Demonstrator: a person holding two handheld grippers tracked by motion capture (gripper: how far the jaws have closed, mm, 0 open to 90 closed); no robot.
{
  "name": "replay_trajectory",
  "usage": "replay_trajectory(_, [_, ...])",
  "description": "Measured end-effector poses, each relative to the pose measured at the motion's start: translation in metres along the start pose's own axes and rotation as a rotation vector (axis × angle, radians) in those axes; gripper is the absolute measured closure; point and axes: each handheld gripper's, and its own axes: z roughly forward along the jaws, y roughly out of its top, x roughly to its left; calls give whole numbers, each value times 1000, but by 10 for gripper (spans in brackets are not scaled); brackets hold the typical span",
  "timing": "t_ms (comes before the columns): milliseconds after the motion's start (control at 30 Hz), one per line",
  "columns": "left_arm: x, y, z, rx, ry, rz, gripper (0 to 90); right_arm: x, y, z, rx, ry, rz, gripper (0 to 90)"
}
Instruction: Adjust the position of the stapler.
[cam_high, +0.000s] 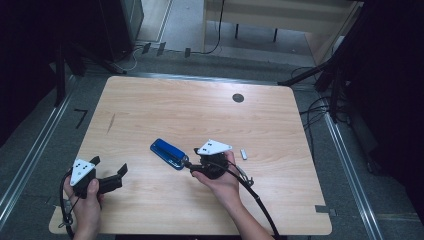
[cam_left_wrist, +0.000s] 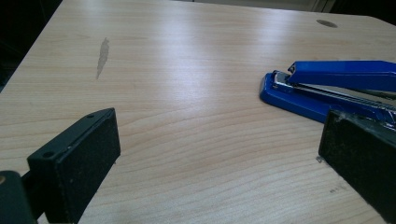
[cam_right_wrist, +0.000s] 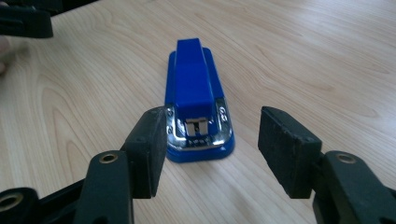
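The blue stapler (cam_high: 169, 154) lies flat on the table (cam_high: 150, 105), not yet gripped or lifted. The right gripper (cam_right_wrist: 212, 140) sits at its rear end, jaws apart and not pressing on it. The left gripper (cam_high: 111, 175) waits well left of the stapler, jaws wide and empty; no container is present.

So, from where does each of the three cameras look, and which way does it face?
High view: sits above the person's side, faces forward and down on the table; both hands, left gripper and right gripper show.
Left gripper view: rides on the left gripper, looks low across the table past its open jaws; the stapler lies at the right.
Right gripper view: rides on the right gripper, faces the stapler's metal end between its jaws, pads not touching.
All three views share the blue stapler and the wooden tabletop.
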Motion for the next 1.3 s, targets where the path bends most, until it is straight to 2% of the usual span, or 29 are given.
replay_trajectory(67, [0,0,0,4,-2,1,0,1,2,3,-8,11,14,479])
replay_trajectory(267, [0,0,0,10,-3,0,0,3,7,15,13,-6,-5,480])
replay_trajectory(500, [1,0,1,11,-9,2,0,6,12,30,49,38,-36,538])
replay_trajectory(667, [1,1,1,13,-13,-1,0,7,13,41,53,12,-45,517])
replay_trajectory(800, [1,1,1,17,-14,2,0,5,11,50,68,13,-18,529])
replay_trajectory(967, [1,1,1,19,-16,4,0,5,9,61,75,5,-17,533])
replay_trajectory(1067, [1,1,2,21,-19,3,0,5,9,65,70,4,-18,550])
replay_trajectory(1233, [1,1,2,24,-21,3,0,7,12,72,59,23,-45,576])
replay_trajectory(1300, [1,1,2,24,-21,3,0,7,12,74,52,33,-41,612])
